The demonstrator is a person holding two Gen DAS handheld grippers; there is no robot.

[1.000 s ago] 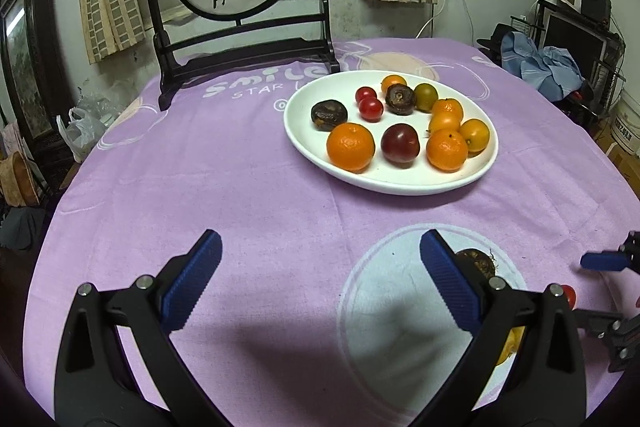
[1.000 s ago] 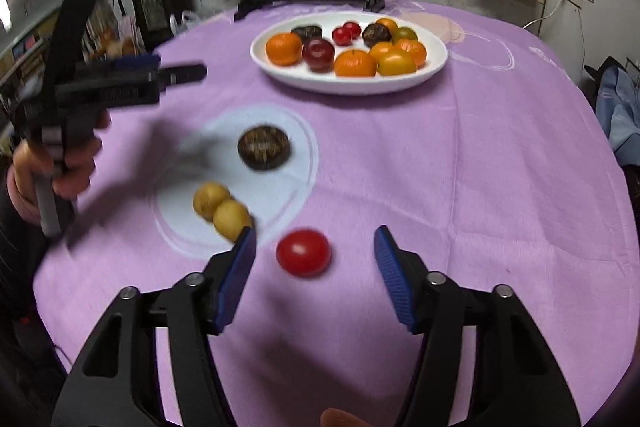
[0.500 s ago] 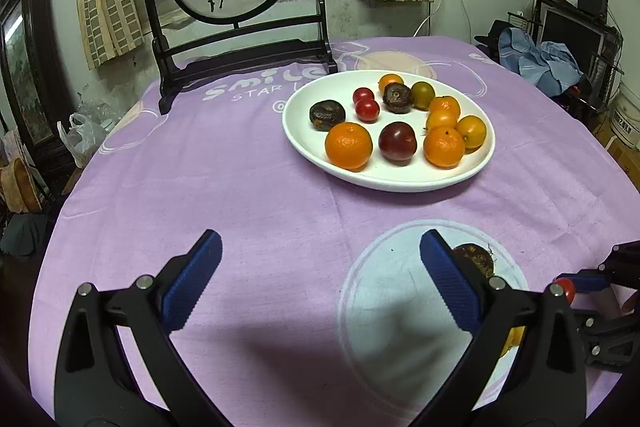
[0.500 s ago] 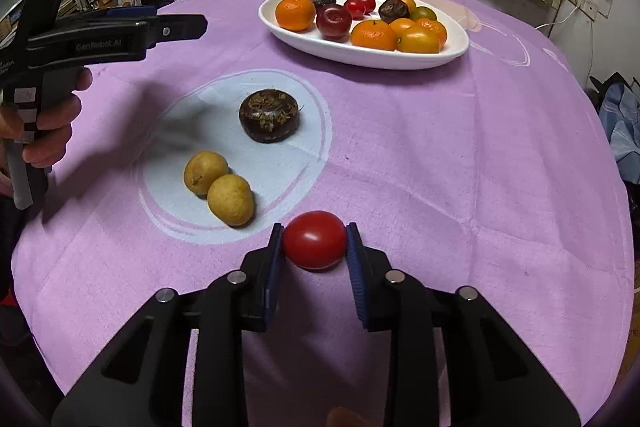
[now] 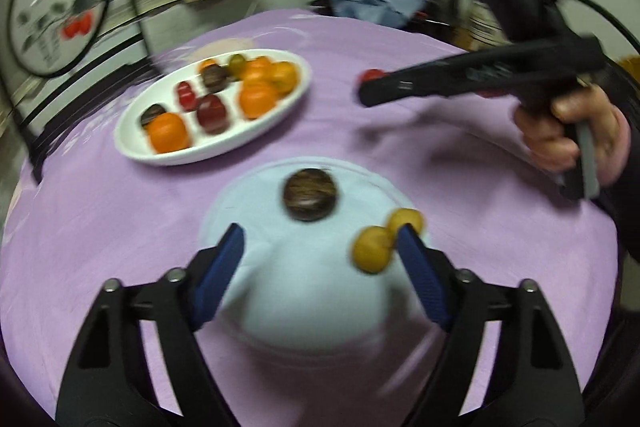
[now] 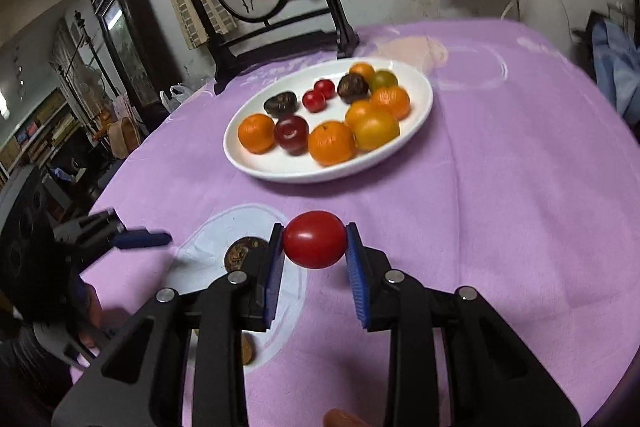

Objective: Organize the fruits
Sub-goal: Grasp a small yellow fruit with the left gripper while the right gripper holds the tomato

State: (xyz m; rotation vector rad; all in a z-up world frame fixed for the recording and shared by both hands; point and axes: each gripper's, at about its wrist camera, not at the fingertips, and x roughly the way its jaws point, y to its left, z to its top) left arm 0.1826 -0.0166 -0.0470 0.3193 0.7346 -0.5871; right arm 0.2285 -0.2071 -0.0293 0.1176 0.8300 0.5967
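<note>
Since the earlier frame the right gripper [image 6: 315,247] has lifted the red tomato [image 6: 315,244] clear of the purple cloth [image 6: 520,187]; its jaws pinch it, with the white plate [image 6: 280,173] of fruit ahead. Next it likely carries the tomato over the plate and releases. From the left view, the left gripper [image 5: 320,259] has swung toward the dark fruit [image 5: 310,194] and two yellow fruits [image 5: 372,249], jaws wide and holding nothing.

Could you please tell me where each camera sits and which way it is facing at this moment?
Left wrist: on the open left tongs, facing the dark fruit; right hand shows.
Right wrist: on the right tongs gripping the red tomato, facing the white plate.
Shared: plate, dark fruit, purple tablecloth.
</note>
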